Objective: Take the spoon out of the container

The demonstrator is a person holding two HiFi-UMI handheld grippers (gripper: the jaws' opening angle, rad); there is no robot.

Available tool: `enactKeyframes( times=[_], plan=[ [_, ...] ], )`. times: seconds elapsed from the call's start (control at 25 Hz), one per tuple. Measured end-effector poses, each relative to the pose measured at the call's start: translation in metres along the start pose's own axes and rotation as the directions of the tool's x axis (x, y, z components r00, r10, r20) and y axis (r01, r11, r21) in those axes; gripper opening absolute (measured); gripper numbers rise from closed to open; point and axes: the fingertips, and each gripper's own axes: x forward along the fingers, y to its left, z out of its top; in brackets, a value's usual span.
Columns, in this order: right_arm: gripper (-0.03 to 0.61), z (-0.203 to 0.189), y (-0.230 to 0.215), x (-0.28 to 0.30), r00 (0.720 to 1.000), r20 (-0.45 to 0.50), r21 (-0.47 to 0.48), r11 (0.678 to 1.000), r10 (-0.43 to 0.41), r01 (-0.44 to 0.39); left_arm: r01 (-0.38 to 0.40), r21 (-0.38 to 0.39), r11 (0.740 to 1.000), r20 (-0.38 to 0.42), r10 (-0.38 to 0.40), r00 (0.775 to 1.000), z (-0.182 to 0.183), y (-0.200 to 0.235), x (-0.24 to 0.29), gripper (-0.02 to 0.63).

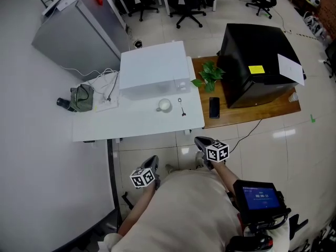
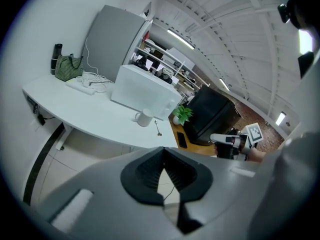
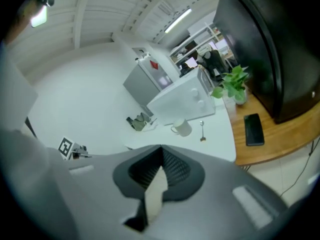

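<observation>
A white mug (image 1: 164, 105) stands near the front of the white table (image 1: 131, 122). A small metal spoon (image 1: 181, 107) lies flat on the tabletop just right of it, outside the mug. Both also show in the left gripper view, mug (image 2: 144, 117) and spoon (image 2: 158, 129), and in the right gripper view, mug (image 3: 182, 128) and spoon (image 3: 202, 131). My left gripper (image 1: 144, 176) and right gripper (image 1: 212, 150) hang close to my body, well short of the table. Both are shut with nothing held, left (image 2: 164, 156) and right (image 3: 161, 156).
A big white box (image 1: 153, 70) sits behind the mug. A green bag (image 1: 81, 97) and cables lie at the table's left end. To the right stands a wooden table (image 1: 247, 112) with a plant (image 1: 209, 75), a phone (image 1: 214, 107) and a black cabinet (image 1: 257, 62).
</observation>
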Motion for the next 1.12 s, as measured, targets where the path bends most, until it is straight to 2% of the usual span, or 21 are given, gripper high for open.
enactKeyframes(
  times=[0.44, 0.68, 1.12],
  plan=[
    [0.005, 0.005, -0.001, 0.006, 1.0, -0.014, -0.053, 0.998, -0.02, 0.02, 0.012, 0.01, 1.0, 0.004, -0.012, 1.0, 0.011, 0.003, 0.008, 0.0],
    [0.003, 0.007, -0.011, -0.003, 0.996, -0.011, -0.128, 0.988, -0.086, 0.084, 0.02, 0.017, 1.0, -0.004, -0.02, 1.0, 0.011, -0.003, 0.016, 0.0],
    [0.003, 0.014, -0.037, -0.023, 0.991, 0.012, -0.12, 0.983, -0.136, 0.137, 0.044, 0.036, 0.998, -0.024, -0.043, 0.999, 0.01, -0.026, 0.038, 0.0]
  ],
)
